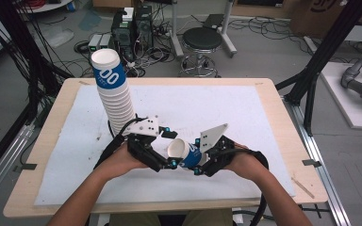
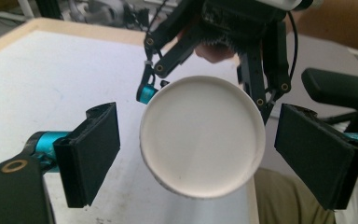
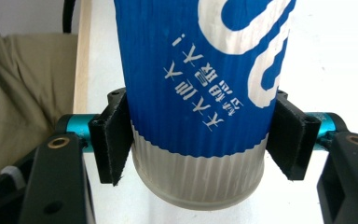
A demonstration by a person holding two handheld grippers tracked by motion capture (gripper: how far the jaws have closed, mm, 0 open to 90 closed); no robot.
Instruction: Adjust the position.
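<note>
A blue-and-white ribbed paper cup (image 1: 188,153) lies on its side in the air, just above the white sheet near the table's front. My right gripper (image 1: 196,158) is shut on it; in the right gripper view both pads (image 3: 116,140) press the cup (image 3: 200,70) low down, near its white base. The cup's open mouth (image 2: 203,135) faces my left gripper (image 2: 200,154). Its jaws stand open on either side of the rim with a gap at each pad (image 2: 95,149). In the high view the left gripper (image 1: 171,148) sits right at the cup's mouth.
A tall, leaning stack of the same cups (image 1: 111,89) stands on the white sheet (image 1: 245,113) just behind the left hand. The wooden table's edge (image 1: 283,117) runs around the sheet. A black stool (image 1: 201,40) and computer gear (image 1: 132,28) are on the floor beyond.
</note>
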